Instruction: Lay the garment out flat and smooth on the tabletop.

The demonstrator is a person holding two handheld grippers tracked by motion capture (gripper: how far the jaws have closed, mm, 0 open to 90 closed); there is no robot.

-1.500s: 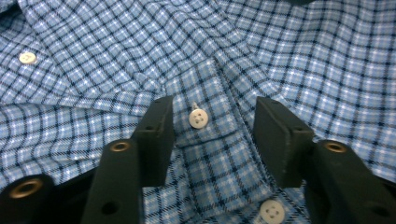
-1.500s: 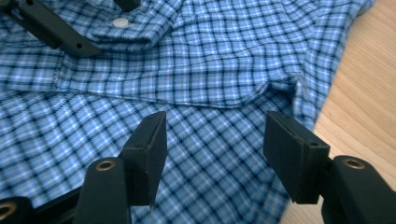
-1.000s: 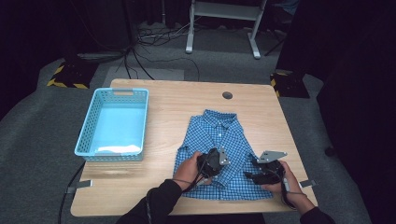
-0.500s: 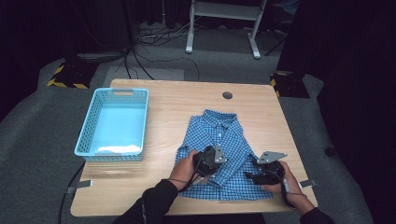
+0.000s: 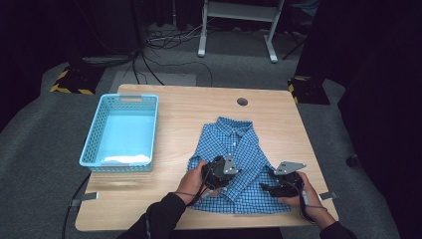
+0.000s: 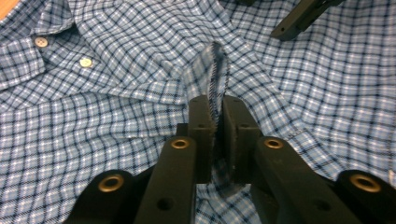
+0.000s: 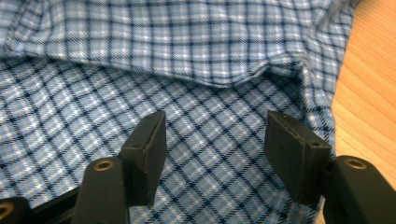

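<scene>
- Left gripper (image 6: 214, 116): the jaws are clamped on a raised pleat of the checked shirt (image 6: 116, 116). The left gripper view shows the fabric ridge standing up between the two pads, which have just eased apart a little with the cloth still between them.
- Right gripper (image 7: 215, 140): the jaws stand apart over the shirt with flat cloth below them and nothing between the pads (no pinch is made on this side).
- Position of the grippers: in the high view the left gripper (image 5: 219, 172) sits on the lower left of the shirt (image 5: 234, 149), and the right gripper (image 5: 281, 185) sits at the lower right hem.
- Shirt location: it lies on the wooden table (image 5: 189, 104), front side up, collar pointing away from the person, to the right of the light blue basket (image 5: 122, 130) and apart from it.
- Shirt appearance: blue-and-white check, buttoned, pale buttons visible in the left gripper view; the sleeves look tucked in, and a folded edge crosses the right gripper view.
- Progress (judged): folding appears under way; one grip is taken, the second is pending. The body fold and any transfer to the basket remain.
</scene>
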